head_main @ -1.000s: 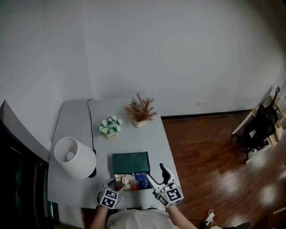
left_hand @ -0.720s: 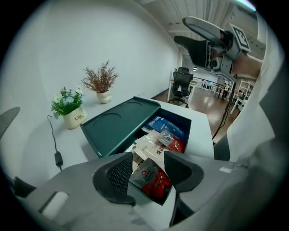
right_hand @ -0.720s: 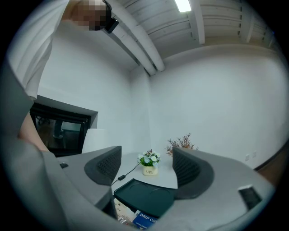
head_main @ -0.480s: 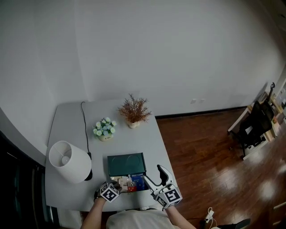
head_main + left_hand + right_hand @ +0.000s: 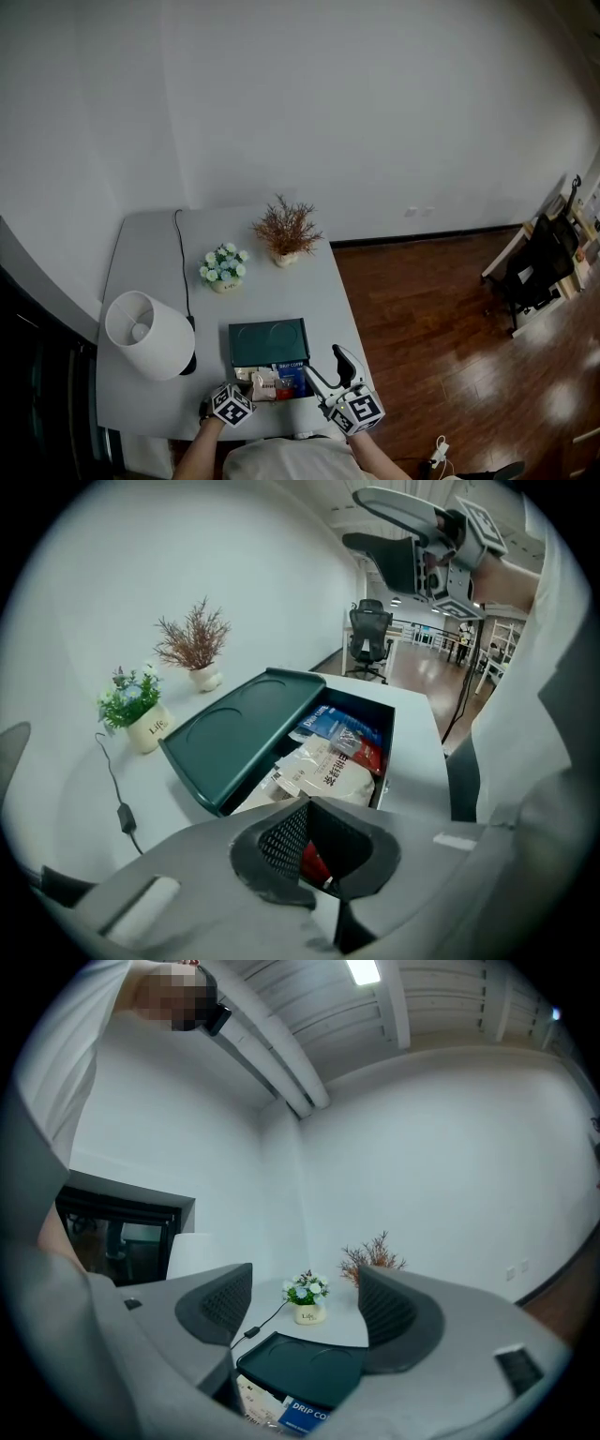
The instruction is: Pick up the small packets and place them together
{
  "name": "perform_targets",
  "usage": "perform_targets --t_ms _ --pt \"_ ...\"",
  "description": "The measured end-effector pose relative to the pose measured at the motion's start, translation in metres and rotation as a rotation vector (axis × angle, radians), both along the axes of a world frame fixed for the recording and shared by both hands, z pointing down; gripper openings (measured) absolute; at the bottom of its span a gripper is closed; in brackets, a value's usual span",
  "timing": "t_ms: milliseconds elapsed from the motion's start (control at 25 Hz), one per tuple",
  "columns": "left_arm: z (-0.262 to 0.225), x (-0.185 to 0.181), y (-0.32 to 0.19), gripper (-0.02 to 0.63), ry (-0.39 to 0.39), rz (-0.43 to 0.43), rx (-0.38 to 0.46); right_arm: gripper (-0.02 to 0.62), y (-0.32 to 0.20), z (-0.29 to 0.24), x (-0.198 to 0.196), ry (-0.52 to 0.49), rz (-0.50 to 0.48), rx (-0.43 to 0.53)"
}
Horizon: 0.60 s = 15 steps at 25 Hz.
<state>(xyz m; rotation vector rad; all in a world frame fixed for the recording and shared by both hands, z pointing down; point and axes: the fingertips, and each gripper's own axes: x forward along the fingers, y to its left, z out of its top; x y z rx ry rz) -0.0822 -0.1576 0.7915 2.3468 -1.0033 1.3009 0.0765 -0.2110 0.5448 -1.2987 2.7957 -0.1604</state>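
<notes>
1. Where the smooth grey worktop meets its near edge, one dark green rectangular box sits open, its round-cornered lid alongside.
2. Glossy packets lie inside: one white packet, one blue packet, one red packet.
3. The left gripper has just closed its dimpled pads on a second red packet at the box's near-left corner.
4. The right gripper hangs wide apart, empty.
5. Two plants stand mid-worktop, a flower pot and a dried-sprig pot; one white tapered lamp sits at the left edge.
</notes>
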Motion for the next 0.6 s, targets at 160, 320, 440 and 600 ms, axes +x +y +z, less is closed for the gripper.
perform_targets --t_ms 160,320,440,600 --pt "-0.035 0.001 -0.006 0.009 0.065 -0.07 0.067 0.345 0.001 0.002 -0.001 -0.004 -0.006 -0.007" --pt "-0.044 -0.006 -0.005 0.009 0.099 -0.163 0.028 0.345 0.001 0.003 0.001 -0.013 -0.005 -0.01" --pt "-0.019 -0.01 0.002 0.009 0.085 -0.227 -0.071 0.345 0.001 0.003 0.003 -0.02 -0.002 -0.01" --pt "0.005 -0.002 0.001 0.171 0.035 -0.253 -0.116 0.345 0.001 0.002 0.006 -0.021 0.003 -0.01"
